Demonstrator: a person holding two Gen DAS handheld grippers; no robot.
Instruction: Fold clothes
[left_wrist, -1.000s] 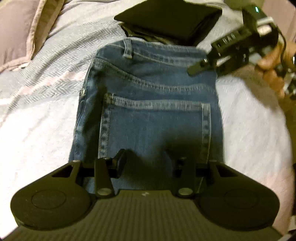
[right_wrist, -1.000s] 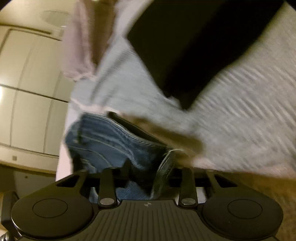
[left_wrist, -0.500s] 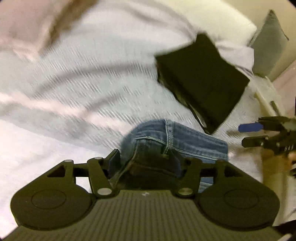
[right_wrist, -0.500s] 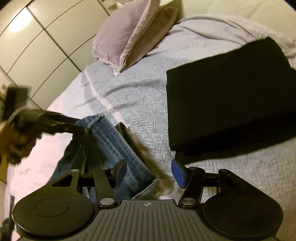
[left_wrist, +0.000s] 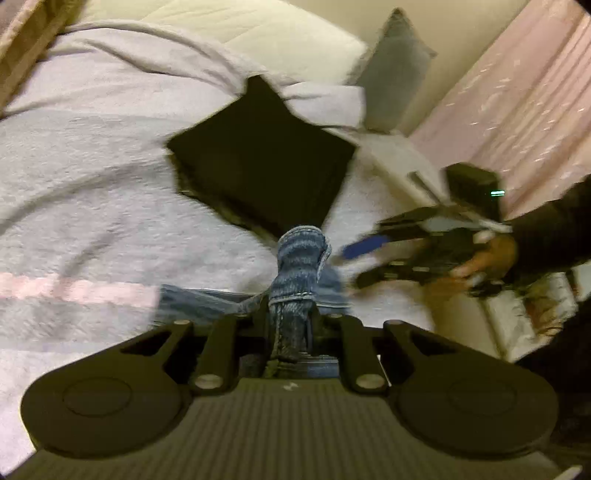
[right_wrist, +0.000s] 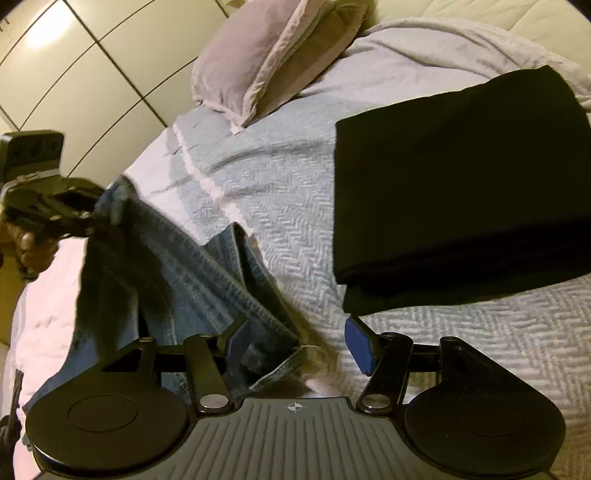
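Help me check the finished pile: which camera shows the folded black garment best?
The right wrist view: the folded black garment lies sharp and large on the bedspread, its stacked edges visible. In the left wrist view it appears smaller and motion-blurred, beyond the jeans.

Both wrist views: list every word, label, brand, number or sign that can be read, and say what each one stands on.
None can be read in either view.
Right gripper body: a small white cross-in-circle mark, no letters.
Left gripper body: a small white mark, too blurred to make out.
Right gripper as seen from the left wrist: a green light strip, no text.
Jeans, folded black garment and bedspread: no tag, print or label visible.
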